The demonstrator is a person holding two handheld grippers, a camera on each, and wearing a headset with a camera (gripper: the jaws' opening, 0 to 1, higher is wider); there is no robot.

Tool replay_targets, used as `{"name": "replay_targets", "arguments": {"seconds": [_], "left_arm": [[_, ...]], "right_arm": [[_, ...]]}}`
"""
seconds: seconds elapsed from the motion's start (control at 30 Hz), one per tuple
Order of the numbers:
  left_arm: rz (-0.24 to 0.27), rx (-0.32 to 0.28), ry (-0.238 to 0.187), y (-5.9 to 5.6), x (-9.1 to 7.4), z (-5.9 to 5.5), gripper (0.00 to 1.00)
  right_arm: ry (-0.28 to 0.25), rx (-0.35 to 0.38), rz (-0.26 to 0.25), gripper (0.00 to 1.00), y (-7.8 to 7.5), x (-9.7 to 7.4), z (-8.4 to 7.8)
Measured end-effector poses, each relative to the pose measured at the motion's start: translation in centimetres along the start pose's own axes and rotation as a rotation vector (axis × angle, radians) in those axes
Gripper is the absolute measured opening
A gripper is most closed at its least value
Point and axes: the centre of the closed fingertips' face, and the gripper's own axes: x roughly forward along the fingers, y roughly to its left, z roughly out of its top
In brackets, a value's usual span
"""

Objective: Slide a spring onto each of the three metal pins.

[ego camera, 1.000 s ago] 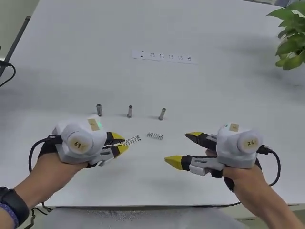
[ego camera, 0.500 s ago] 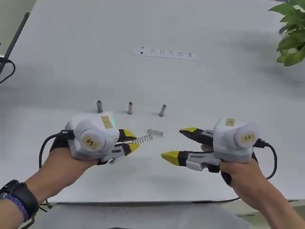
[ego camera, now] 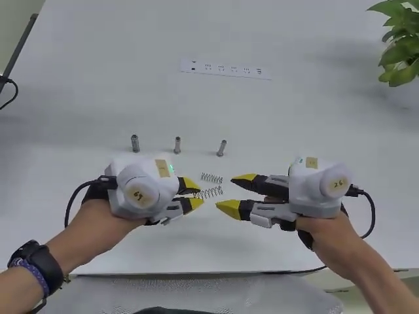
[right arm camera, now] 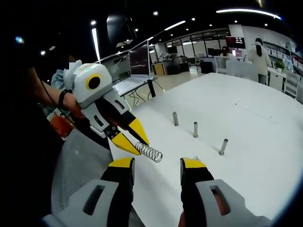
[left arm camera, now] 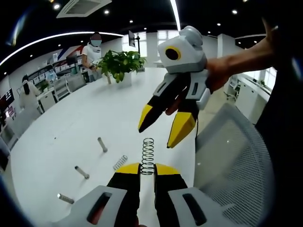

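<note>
Over the near part of the white worktop (ego camera: 294, 118) the two tools face each other tip to tip, and I judge that the task is at its first step, because all three pins are bare. The left tool (ego camera: 196, 194) is pressed nearly together and pinches one end of a spring, so most of the coil sticks out free beyond its yellow tips. The right tool (ego camera: 229, 192) is spread wide and holds nothing. Its tips are close around the free end of that coil, and in the left gripper view they seem not to touch it, but I cannot be sure. The three metal pins stand in a row farther back on the worktop, well apart from both tools: the left pin (ego camera: 135, 142), the middle pin (ego camera: 177, 144) and the right pin (ego camera: 221, 148), which seems to lean a little. The held spring (ego camera: 209, 192) lies about level between the tools. A second spring (ego camera: 211, 178) lies flat on the worktop just behind it, between the tools and the pins. The next move, I think, is either to give the coil to the right tool or to carry it to one pin. In both cases the open end must be turned down, lined up with the pin top, and lowered gently, because such a thin coil bends easily.
</note>
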Motion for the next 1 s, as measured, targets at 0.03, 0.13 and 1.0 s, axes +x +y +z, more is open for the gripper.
{"name": "replay_targets", "arguments": {"seconds": [0.03,0.13,1.0], "left_arm": [[-0.002,0.003,-0.001,-0.1,0.0,0.1,0.03],[-0.006,0.017,-0.001,-0.2,0.1,0.3,0.03],[-0.026,0.109,0.028,-0.7,0.5,0.5,0.02]], "right_arm": [[-0.003,0.001,0.01,0.35,0.1,0.0,0.1],[-0.004,0.002,0.024,0.31,0.3,0.1,0.1],[-0.009,0.004,0.094,0.17,1.8,-0.4,0.8]]}}
